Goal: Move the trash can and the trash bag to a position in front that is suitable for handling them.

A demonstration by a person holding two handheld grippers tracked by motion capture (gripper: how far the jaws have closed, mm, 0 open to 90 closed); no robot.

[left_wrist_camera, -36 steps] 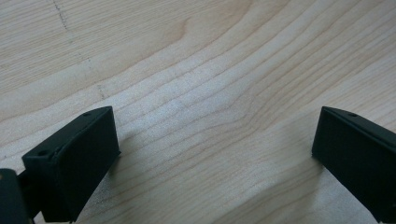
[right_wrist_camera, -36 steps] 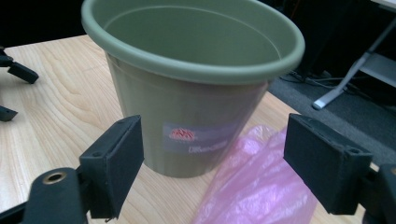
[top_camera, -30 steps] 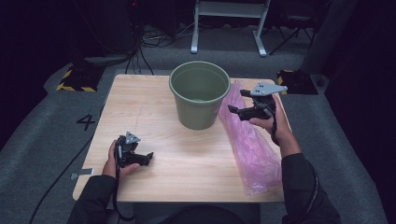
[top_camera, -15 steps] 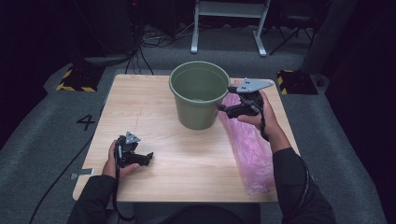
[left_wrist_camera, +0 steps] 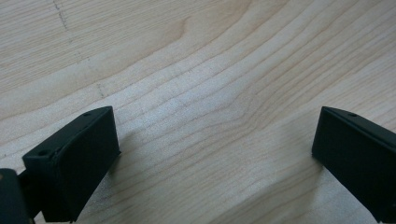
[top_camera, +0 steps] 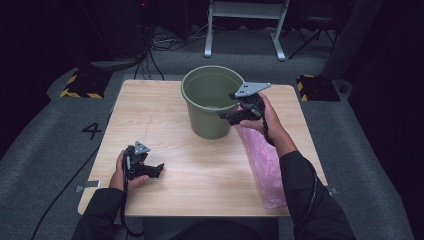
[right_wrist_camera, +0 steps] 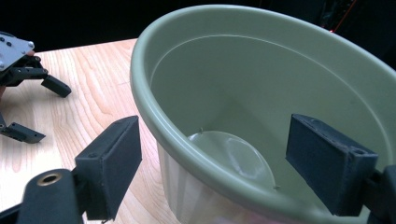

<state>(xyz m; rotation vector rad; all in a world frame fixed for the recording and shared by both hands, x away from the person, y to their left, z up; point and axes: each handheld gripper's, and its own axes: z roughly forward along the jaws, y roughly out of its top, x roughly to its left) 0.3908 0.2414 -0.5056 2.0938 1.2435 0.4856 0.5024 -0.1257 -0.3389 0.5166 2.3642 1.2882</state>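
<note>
A wooden table point(top_camera: 200, 185) seen from above holds a green bucket point(top_camera: 207, 117) standing upright near its far edge, at the middle. A pink plastic bag point(top_camera: 265, 170) lies flat along the table's right side, just beside the bucket.

The right gripper point(top_camera: 231, 116) is held up at the bucket's right rim, the forearm reaching in from the lower right over the bag. The right gripper view adds what the high view cannot: the jaws stand wide apart and straddle the rim point(right_wrist_camera: 196, 154), one jaw outside the wall and one over the inside, holding nothing. A pale round patch point(right_wrist_camera: 233, 156) shows on the bucket's floor.

The left gripper point(top_camera: 155, 170) rests low at the table's near left. The left gripper view shows its jaws wide open over bare wood.
</note>
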